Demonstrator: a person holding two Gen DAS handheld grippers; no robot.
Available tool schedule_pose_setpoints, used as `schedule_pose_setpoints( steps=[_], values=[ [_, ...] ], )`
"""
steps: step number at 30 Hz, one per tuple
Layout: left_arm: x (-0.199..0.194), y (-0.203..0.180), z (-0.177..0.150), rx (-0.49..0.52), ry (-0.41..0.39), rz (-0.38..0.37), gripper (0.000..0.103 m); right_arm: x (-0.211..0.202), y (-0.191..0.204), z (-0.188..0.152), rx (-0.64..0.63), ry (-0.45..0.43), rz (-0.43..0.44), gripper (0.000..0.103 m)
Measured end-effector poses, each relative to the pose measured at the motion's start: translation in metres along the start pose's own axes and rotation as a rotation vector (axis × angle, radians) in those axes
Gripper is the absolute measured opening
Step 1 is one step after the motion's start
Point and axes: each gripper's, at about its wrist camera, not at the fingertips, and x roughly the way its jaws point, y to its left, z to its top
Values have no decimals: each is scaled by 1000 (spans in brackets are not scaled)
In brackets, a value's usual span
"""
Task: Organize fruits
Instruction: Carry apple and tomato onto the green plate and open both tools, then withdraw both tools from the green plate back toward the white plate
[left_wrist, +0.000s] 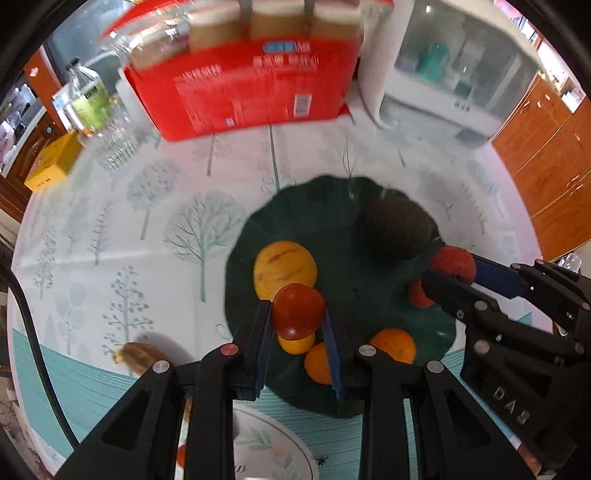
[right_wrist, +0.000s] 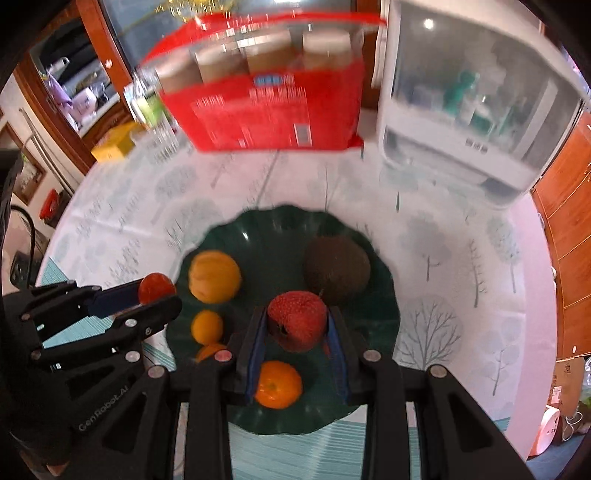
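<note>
Well, red carton (left_wrist: 243, 88) & white cabinet (right_wrist: 476, 110) behind green plate (right_wrist: 266, 236).

Scalloped dark green plate (right_wrist: 258, 236) crowded toward near side; far rim bare. Blurred red carton (right_wrist: 273, 110) and white plastic cabinet (right_wrist: 461, 147) block beyond.

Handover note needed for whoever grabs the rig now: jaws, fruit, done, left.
Left gripper: jaws shut on smooth red fruit, above the green plate.
Right gripper: jaws shut on bumpy red fruit, also above the plate.
On the plate: yellow fruit, brown fruit, small oranges.
Left: set both down; brown item lies on the tablecloth.
</note>
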Motion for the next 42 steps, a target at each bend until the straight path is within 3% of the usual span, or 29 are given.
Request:
schedule_pose_setpoints(
  steps=[10, 17, 20, 42],
  values=[
    [39, -14, 3, 28, 62, 28, 27, 37, -10, -11, -17, 53, -30, 33],
    [34, -8, 0, 13, 44, 47, 60, 40, -17, -13, 18, 72, -13, 35],
    [27, -3, -2, 1, 32, 43, 68, 37, -20, -14, 36, 69, -4, 38],
    [-29, 20, -44, -55, -41, 53, 72, -6, 14, -36, -16, 13, 8, 41]
  ],
)
